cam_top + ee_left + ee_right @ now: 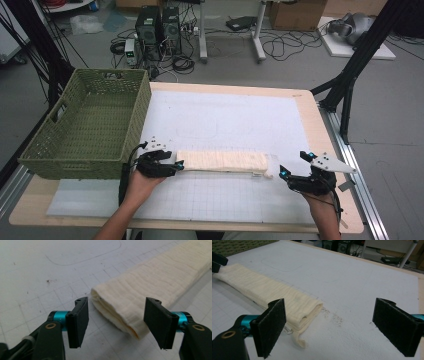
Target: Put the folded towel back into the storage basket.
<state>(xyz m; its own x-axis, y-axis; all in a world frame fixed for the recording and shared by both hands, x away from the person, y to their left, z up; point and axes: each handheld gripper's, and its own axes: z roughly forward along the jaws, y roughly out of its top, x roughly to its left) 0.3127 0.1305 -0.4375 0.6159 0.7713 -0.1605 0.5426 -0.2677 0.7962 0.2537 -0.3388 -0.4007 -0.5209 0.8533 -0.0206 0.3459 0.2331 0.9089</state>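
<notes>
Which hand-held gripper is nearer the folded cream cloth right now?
Left. The left hand-held gripper has the folded cream cloth end between its open jaws, pads not pressing. The right hand-held gripper sits just off the other end, open beside it.

Looking like a lab or test room, not a home. Two black computer towers are sitting on the bare grey floor beyond the table's far edge, with loose cables snaking around them. Black frame struts are standing off the table's far right corner. Cardboard boxes are lying by the back. A white gridded mat is covering the wooden table.
</notes>
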